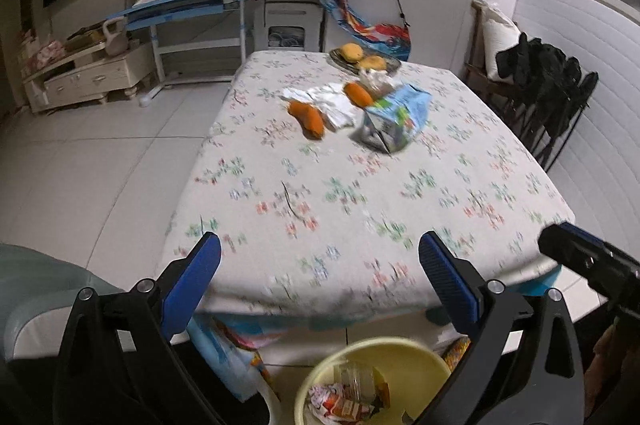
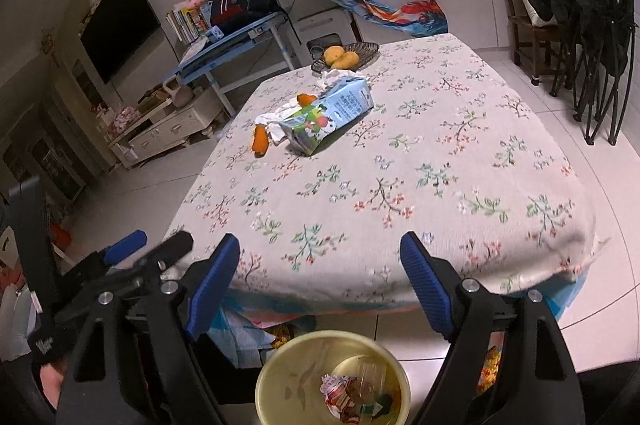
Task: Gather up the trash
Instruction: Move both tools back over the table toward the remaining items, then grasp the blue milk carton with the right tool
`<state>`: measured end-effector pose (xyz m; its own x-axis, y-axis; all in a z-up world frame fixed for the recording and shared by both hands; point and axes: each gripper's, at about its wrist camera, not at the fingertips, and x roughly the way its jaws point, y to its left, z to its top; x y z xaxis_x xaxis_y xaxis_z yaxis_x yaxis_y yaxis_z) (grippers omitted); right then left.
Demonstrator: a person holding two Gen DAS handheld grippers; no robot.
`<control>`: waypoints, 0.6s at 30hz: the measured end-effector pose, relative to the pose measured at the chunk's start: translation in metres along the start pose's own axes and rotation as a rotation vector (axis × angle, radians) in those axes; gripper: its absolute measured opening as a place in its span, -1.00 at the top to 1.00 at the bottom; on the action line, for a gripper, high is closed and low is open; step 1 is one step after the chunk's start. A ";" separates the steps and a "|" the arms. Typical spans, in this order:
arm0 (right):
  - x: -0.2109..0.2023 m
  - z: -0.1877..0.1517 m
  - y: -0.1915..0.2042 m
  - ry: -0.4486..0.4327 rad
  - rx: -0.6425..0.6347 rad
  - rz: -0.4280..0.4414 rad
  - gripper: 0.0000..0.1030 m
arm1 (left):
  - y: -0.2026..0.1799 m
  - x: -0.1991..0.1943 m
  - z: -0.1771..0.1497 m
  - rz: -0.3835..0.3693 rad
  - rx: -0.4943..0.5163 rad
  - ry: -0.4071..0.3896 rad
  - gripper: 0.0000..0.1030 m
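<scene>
A blue milk carton (image 1: 394,121) (image 2: 330,113) lies on its side on the floral tablecloth (image 1: 340,193) (image 2: 400,165), next to crumpled white tissues (image 1: 328,101) (image 2: 276,119) and orange peels (image 1: 307,118) (image 2: 260,140). A yellow bin (image 1: 436,365) (image 2: 280,365) with wrappers and a clear plastic cup stands on the floor below the table's near edge. My left gripper (image 1: 320,281) and right gripper (image 2: 320,281) are both open and empty, above the bin at the table edge. The left gripper (image 2: 148,249) also shows in the right wrist view.
A dark bowl of yellow fruit (image 1: 364,61) (image 2: 344,57) sits at the table's far end. A blue desk (image 1: 192,5) with bags and books, a low cabinet (image 1: 88,77), a chair with dark clothes (image 2: 584,13) and white cupboards surround the table.
</scene>
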<state>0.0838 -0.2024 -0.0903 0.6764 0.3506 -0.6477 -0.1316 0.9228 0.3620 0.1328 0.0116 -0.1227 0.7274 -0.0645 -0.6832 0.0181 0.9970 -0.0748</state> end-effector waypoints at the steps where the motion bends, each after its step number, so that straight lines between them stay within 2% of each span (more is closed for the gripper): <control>1: 0.002 0.003 -0.001 0.003 0.001 0.004 -0.54 | 0.003 0.003 0.006 0.005 -0.006 -0.002 -0.86; 10: 0.026 0.033 -0.006 0.035 0.020 0.032 -0.54 | 0.025 0.037 0.046 0.015 -0.090 0.014 -0.86; 18: 0.057 0.057 -0.008 0.062 0.063 0.055 -0.54 | 0.036 0.068 0.071 0.022 -0.119 0.037 -0.86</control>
<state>0.1640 -0.1985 -0.0917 0.6232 0.4116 -0.6649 -0.1206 0.8907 0.4383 0.2321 0.0458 -0.1202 0.7006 -0.0468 -0.7120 -0.0804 0.9863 -0.1439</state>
